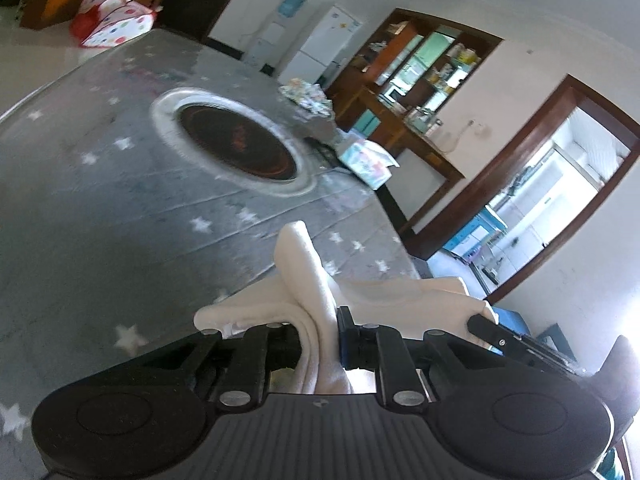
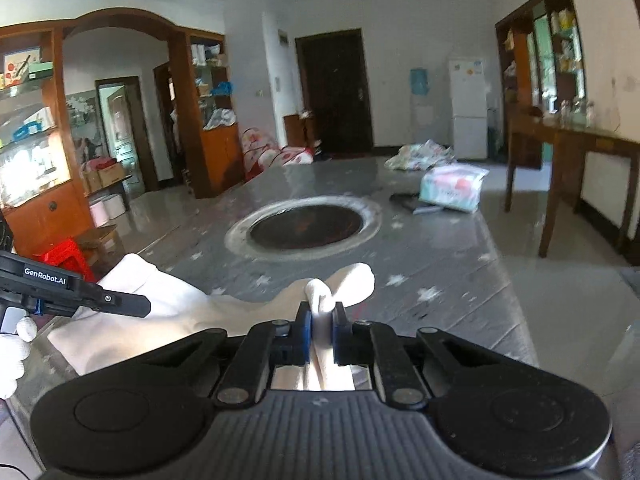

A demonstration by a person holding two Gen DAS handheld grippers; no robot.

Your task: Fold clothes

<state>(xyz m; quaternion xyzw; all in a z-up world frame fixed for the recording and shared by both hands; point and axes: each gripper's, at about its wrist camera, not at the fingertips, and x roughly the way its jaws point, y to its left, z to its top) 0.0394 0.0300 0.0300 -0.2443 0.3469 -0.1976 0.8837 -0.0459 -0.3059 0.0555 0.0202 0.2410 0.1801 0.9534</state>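
Observation:
A cream-white garment (image 1: 316,280) hangs stretched between both grippers above the near edge of the grey star-patterned table (image 1: 100,200). My left gripper (image 1: 320,332) is shut on a bunched fold of it, and cloth spills up and over the fingers. In the right wrist view my right gripper (image 2: 320,320) is shut on another fold of the white garment (image 2: 168,304), which runs left towards the left gripper's black finger (image 2: 120,300). A white-gloved hand (image 2: 16,344) holds that left gripper. The right gripper's finger (image 1: 488,326) shows at the cloth's far end in the left wrist view.
A round dark recess with a metal rim (image 2: 304,226) sits in the table's middle. A pastel packet (image 2: 454,188) and a crumpled patterned cloth (image 2: 420,156) lie at the far right of the table. A wooden side table (image 2: 580,148) stands to the right, a red stool (image 2: 64,256) to the left.

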